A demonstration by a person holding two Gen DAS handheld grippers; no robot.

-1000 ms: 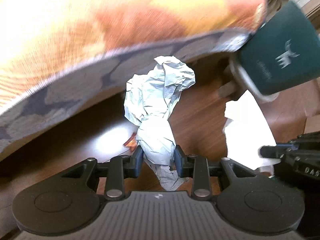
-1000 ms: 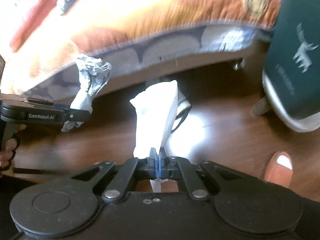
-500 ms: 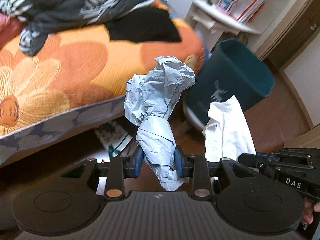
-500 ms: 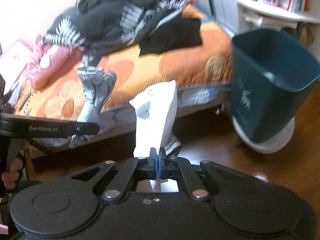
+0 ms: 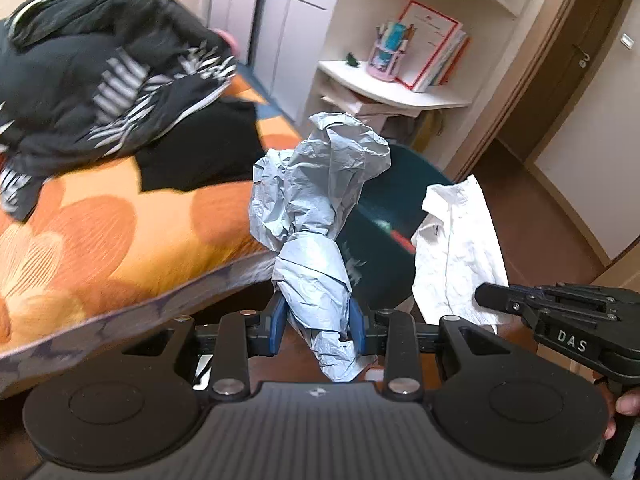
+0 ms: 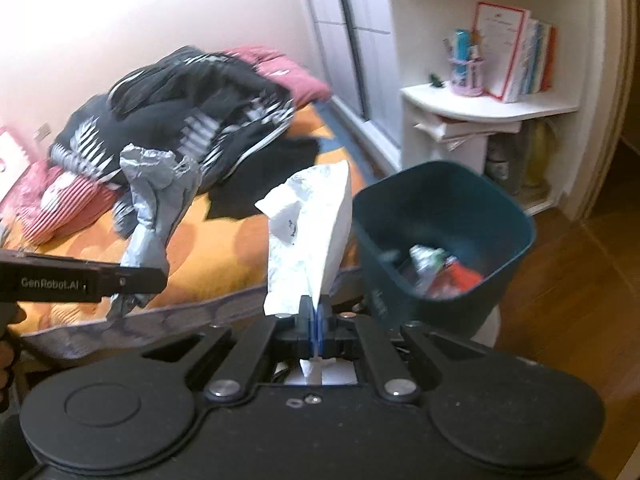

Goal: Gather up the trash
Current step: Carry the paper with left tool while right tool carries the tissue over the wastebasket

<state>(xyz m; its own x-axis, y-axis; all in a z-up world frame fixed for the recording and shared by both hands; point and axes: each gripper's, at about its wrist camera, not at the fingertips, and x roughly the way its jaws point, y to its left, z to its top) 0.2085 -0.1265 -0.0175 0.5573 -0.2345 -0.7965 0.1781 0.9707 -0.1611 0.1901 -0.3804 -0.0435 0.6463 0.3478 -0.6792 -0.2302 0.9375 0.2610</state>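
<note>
My left gripper (image 5: 318, 322) is shut on a crumpled grey-blue paper wad (image 5: 320, 208), which stands up from the jaws. It also shows in the right wrist view (image 6: 154, 196) at left. My right gripper (image 6: 315, 326) is shut on a white crumpled paper (image 6: 310, 236); this paper shows in the left wrist view (image 5: 456, 248) at right. A dark teal trash bin (image 6: 444, 248) with some rubbish inside stands on the floor just right of the white paper. In the left wrist view the bin (image 5: 384, 240) is partly hidden behind the grey wad.
A bed with an orange flowered cover (image 5: 120, 224) and a pile of dark clothes (image 5: 100, 80) lies at left. A white corner shelf (image 6: 488, 108) with books and a pink cup stands behind the bin. Brown wood floor (image 6: 568, 280) lies to the right.
Both grippers have risen from near the floor, each still holding its paper. The view now looks over the bed top and down into the bin's opening.
</note>
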